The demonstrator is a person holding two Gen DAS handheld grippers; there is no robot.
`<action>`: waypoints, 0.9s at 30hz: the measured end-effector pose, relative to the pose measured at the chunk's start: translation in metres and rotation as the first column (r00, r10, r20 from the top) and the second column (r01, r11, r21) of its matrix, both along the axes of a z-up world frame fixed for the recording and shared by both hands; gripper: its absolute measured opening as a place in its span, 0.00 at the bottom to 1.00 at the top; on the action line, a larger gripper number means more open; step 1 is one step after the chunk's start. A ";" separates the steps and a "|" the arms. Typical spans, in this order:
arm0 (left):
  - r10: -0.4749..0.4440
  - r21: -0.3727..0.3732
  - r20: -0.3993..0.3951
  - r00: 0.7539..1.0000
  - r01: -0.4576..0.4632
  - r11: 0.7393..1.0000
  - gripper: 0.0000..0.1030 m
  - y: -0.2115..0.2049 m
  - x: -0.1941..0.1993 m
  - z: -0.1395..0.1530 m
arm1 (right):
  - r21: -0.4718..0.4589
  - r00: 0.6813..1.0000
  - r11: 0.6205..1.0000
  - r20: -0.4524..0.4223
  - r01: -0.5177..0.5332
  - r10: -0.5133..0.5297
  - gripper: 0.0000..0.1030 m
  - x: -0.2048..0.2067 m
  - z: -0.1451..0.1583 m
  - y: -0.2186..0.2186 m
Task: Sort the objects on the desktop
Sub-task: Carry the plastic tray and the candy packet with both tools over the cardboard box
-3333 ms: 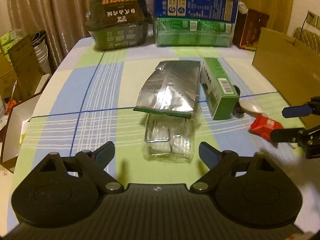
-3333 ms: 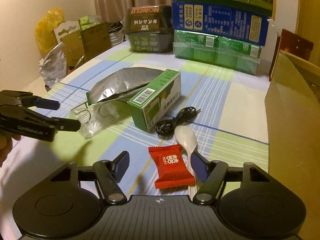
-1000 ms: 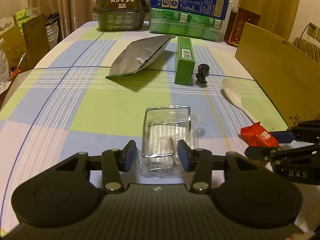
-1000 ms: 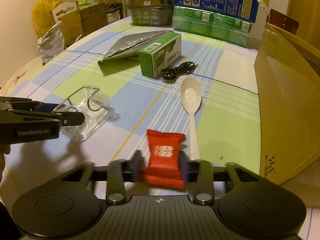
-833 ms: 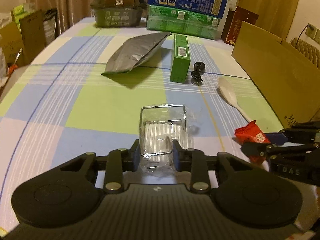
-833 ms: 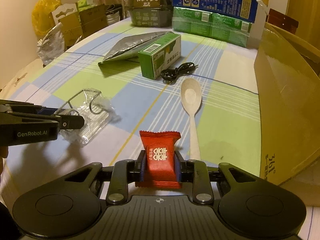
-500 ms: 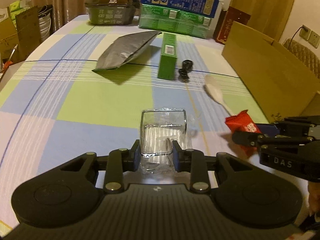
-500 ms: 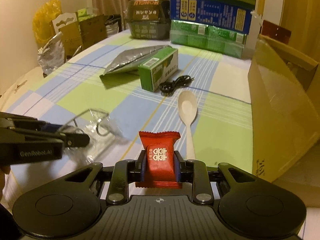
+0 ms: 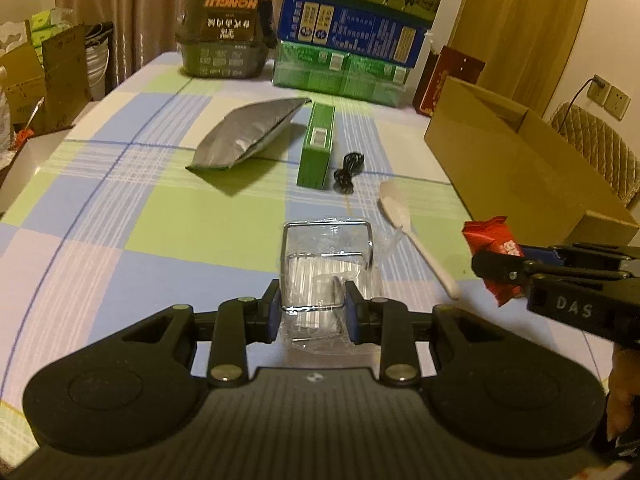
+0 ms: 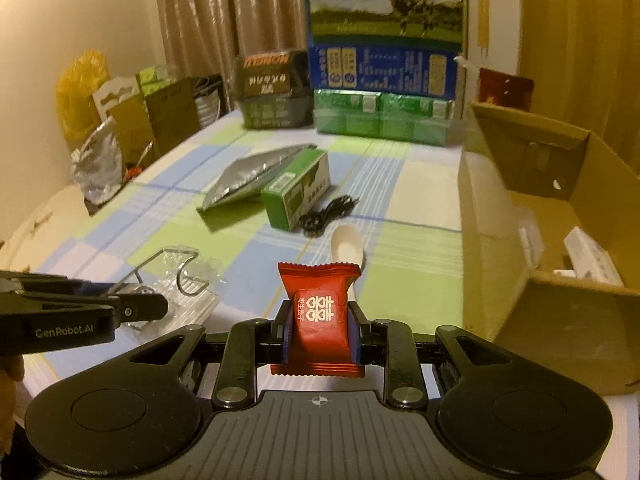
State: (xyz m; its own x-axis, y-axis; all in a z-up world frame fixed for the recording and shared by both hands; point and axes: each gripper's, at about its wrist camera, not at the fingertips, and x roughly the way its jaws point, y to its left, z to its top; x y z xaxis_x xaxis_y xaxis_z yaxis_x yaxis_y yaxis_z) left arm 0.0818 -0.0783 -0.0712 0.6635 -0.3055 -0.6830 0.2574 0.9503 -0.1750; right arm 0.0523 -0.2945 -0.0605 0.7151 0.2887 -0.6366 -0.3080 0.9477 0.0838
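- A dark green noodle carton [image 9: 226, 46] with upside-down lettering stands at the far end of the table.
- Just beside it, a blue milk carton [image 9: 352, 32] rests on a shrink-wrapped pack of green cartons [image 9: 340, 78].
- A dark red box [image 9: 448, 80] stands to the right of that stack.
- Brown curtains [image 9: 136, 12] hang behind the table.
- Open cardboard boxes [image 9: 44, 76] and a yellow plastic bag [image 10: 80, 88] sit off the table's left side.
- A wall socket [image 9: 610, 96] with a plugged-in cord sits above a quilted chair back [image 9: 592, 148].
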 end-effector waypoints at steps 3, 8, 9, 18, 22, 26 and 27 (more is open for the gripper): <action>0.005 -0.001 0.018 1.000 -0.005 1.000 0.25 -0.003 -0.005 0.012 | 0.010 1.000 1.000 0.011 0.010 -0.010 0.23 -0.005 0.014 -0.009; -0.012 -0.003 0.043 0.999 0.012 1.000 0.25 -0.015 -0.011 0.029 | 0.021 0.998 0.999 0.039 0.049 -0.050 0.23 -0.013 0.035 -0.027; -0.018 -0.004 0.048 0.999 0.018 1.000 0.25 -0.018 -0.013 0.032 | 0.019 0.997 0.998 0.045 0.055 -0.056 0.23 -0.014 0.039 -0.031; -0.080 -0.014 0.089 0.993 0.081 0.997 0.25 -0.051 -0.020 0.058 | 0.010 0.988 0.993 0.094 0.121 -0.121 0.23 -0.021 0.068 -0.072; -0.108 -0.019 0.101 0.989 0.110 0.994 0.25 -0.067 -0.022 0.065 | 0.004 0.981 0.987 0.107 0.161 -0.161 0.23 -0.022 0.073 -0.094; -0.139 -0.021 0.109 0.984 0.142 0.990 0.25 -0.086 -0.023 0.071 | -0.004 0.972 0.979 0.121 0.202 -0.200 0.23 -0.025 0.080 -0.117; -0.150 -0.022 0.109 0.983 0.153 0.988 0.25 -0.092 -0.023 0.072 | -0.004 0.970 0.977 0.122 0.213 -0.211 0.23 -0.024 0.081 -0.122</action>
